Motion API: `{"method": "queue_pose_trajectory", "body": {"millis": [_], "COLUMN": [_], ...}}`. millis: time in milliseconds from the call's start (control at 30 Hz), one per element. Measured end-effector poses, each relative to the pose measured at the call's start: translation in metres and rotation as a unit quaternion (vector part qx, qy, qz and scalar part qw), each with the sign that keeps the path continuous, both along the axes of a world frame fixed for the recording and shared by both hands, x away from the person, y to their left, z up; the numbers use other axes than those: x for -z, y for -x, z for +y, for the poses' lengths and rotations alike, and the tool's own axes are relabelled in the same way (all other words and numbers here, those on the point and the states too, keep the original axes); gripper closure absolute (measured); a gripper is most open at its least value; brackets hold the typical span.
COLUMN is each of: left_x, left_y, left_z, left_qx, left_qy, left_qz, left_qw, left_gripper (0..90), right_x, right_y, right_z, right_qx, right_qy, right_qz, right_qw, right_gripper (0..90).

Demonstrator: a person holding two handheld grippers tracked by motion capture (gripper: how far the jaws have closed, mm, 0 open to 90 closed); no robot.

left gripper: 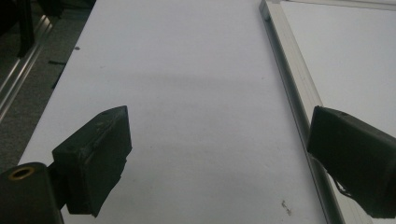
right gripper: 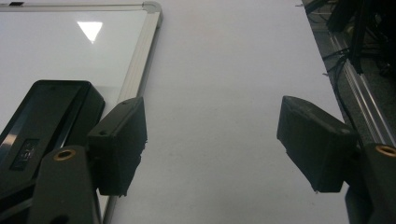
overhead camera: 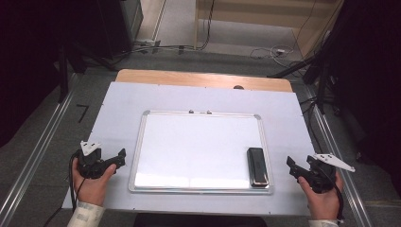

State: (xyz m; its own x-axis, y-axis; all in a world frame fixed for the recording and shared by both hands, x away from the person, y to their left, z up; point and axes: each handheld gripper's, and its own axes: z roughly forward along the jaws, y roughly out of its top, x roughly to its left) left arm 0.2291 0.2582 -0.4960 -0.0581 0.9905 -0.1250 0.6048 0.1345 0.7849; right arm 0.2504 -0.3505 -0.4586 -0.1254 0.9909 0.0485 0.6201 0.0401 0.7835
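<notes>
Presently, one black eraser (overhead camera: 257, 167) lies flat on the whiteboard (overhead camera: 189, 156), by its near right corner, long axis running parallel to the board's right frame edge. Whiteboard sits mid-worktop on the white sheet (overhead camera: 118, 104).

Right gripper (overhead camera: 294, 166): on the sheet just right of the board's right edge, jaws wide apart, nothing between them. The eraser lies to its left, close by.

Left gripper (overhead camera: 120, 158): beyond the board's left edge, jaws apart, empty; well apart from the eraser.

Judgement: the right hand is the nearer for a pick-up across the eraser's narrow width.
</notes>
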Motion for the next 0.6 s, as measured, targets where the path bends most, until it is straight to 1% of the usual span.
{"method": "queue_pose_trajectory", "body": {"millis": [333, 433, 600], "left_x": [0.000, 0.000, 0.000], "left_y": [0.000, 0.000, 0.000], "left_z": [0.000, 0.000, -0.001], "left_qx": [0.001, 0.001, 0.001], "left_qy": [-0.001, -0.002, -0.001], "left_qz": [0.002, 0.002, 0.002], "left_qw": [1.0000, 1.0000, 1.0000], "left_gripper": [7.0, 7.0, 7.1], "right_x": [0.003, 0.004, 0.007], "right_y": [-0.001, -0.002, -0.003], "right_z": [-0.010, -0.013, -0.018], "right_qx": [0.010, 0.012, 0.018], "right_qy": [0.002, 0.010, 0.015], "right_qz": [0.001, 0.004, 0.008], "right_qw": [0.9999, 0.9999, 0.9997], "right_gripper": [23.0, 23.4, 23.3]}}
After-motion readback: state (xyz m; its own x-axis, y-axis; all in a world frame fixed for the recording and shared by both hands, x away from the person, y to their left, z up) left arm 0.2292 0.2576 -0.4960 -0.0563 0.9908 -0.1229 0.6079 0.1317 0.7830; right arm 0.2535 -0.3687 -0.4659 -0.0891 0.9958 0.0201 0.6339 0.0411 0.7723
